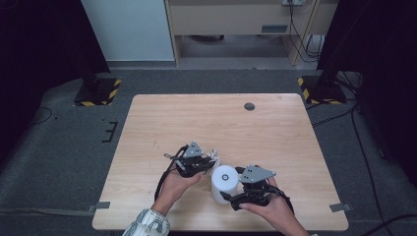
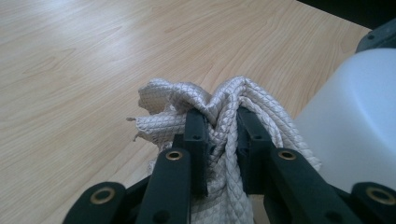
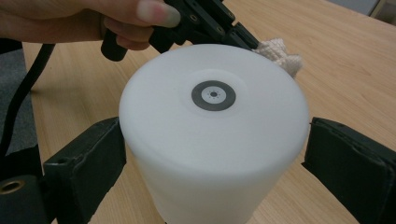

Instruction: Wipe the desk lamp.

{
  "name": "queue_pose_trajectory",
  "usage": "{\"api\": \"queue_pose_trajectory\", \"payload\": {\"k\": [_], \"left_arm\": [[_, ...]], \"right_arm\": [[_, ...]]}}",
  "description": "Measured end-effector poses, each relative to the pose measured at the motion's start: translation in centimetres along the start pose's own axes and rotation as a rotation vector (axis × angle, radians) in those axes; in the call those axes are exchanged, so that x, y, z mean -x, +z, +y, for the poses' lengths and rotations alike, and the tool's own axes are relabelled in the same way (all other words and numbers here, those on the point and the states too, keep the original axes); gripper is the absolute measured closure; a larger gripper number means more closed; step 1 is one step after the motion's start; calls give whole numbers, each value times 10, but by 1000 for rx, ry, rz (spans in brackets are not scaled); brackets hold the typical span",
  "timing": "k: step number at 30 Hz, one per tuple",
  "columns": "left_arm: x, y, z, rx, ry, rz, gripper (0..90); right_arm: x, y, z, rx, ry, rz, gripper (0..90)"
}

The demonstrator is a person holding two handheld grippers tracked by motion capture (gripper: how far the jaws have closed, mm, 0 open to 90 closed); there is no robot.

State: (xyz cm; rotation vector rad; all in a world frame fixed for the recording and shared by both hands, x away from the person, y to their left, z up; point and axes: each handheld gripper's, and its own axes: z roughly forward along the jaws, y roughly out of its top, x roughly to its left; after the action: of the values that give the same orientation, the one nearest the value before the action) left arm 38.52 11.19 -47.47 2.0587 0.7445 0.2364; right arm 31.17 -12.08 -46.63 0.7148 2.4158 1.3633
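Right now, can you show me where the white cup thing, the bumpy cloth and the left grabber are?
white cup (image 3: 212, 135), right gripper view, on its flat top near the front edge.
bumpy cloth (image 2: 224, 105), left gripper view, on the bunched fold above the jaws.
left gripper (image 2: 222, 123), left gripper view, midway between its fingertips.
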Motion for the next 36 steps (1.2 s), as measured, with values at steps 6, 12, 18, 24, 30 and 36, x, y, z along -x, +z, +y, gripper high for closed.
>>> {"api": "queue_pose_trajectory", "payload": {"k": [6, 12, 18, 24, 30, 36], "left_arm": [[4, 13, -2, -34, 16, -24, 758], [4, 25, -14, -87, 28, -30, 760], [3, 30, -23, -107, 26, -37, 760], [3, 24, -13, -58, 22, -46, 760], [3, 32, -16, -104, 50, -43, 760], [2, 33, -22, -99, 48, -43, 761]], "right_arm": [[-3, 2, 1, -5, -13, -9, 97], [-2, 1, 3, -19, -27, -2, 97], [-1, -1, 2, -20, -32, 1, 97], [-1, 0, 3, -21, -32, 0, 97], [0, -1, 3, -25, -34, 2, 97], [1, -1, 3, -22, -39, 0, 97]]}}
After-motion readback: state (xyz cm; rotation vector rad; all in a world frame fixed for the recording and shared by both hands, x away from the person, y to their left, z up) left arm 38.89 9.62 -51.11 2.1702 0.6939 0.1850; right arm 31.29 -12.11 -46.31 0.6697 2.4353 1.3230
